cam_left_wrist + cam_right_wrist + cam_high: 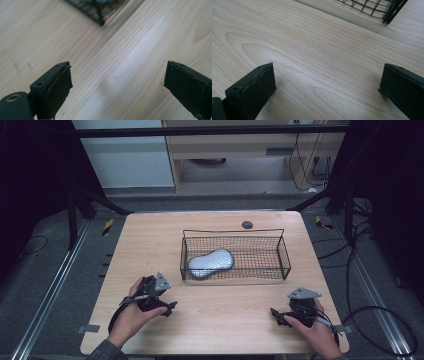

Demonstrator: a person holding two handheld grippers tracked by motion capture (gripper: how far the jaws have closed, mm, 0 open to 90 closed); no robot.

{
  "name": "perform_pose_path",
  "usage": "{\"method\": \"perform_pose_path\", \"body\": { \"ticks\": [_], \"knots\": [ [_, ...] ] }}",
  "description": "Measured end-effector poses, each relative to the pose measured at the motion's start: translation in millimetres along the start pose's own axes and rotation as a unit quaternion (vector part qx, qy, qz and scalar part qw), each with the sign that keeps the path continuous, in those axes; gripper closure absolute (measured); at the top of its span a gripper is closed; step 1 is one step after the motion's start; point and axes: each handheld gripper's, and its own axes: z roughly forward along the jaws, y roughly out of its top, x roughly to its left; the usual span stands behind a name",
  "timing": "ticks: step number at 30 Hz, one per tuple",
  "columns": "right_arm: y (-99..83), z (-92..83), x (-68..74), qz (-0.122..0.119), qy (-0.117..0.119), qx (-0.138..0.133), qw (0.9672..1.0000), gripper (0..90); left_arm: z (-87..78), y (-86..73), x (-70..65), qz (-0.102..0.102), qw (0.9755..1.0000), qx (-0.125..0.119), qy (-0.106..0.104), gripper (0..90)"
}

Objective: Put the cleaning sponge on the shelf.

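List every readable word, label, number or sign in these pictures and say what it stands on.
None: no text can be read anywhere.
Black wire mesh basket: no label.
Grey peanut-shaped object in it: dotted pattern, no words.
Light wooden table: bare grain.
Yellow-and-black striped floor markers: stripes, no lettering.

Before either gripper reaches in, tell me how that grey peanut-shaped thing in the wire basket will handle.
The grey object lies flat, so it probably won't roll. Its rounded, faintly shiny surface may slip between pads. The narrower waist looks like the safest grip. The basket walls likely force a reach from above.
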Motion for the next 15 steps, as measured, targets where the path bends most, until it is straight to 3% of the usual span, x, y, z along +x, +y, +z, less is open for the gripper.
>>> {"method": "perform_pose_path", "body": {
  "ticks": [8, 15],
  "knots": [
    [0.0, 0.0, 0.0, 0.000, 0.000, 0.000, 1.0000, 0.3, 13.3, -16.7, 29.7, -0.056, 0.9982, 0.003, 0.022, 6.0],
    [0.0, 0.0, 0.0, 0.000, 0.000, 0.000, 1.0000, 0.3, 31.1, -30.0, 55.7, -0.118, 0.9924, -0.001, 0.036, 5.0]
  ]
}}
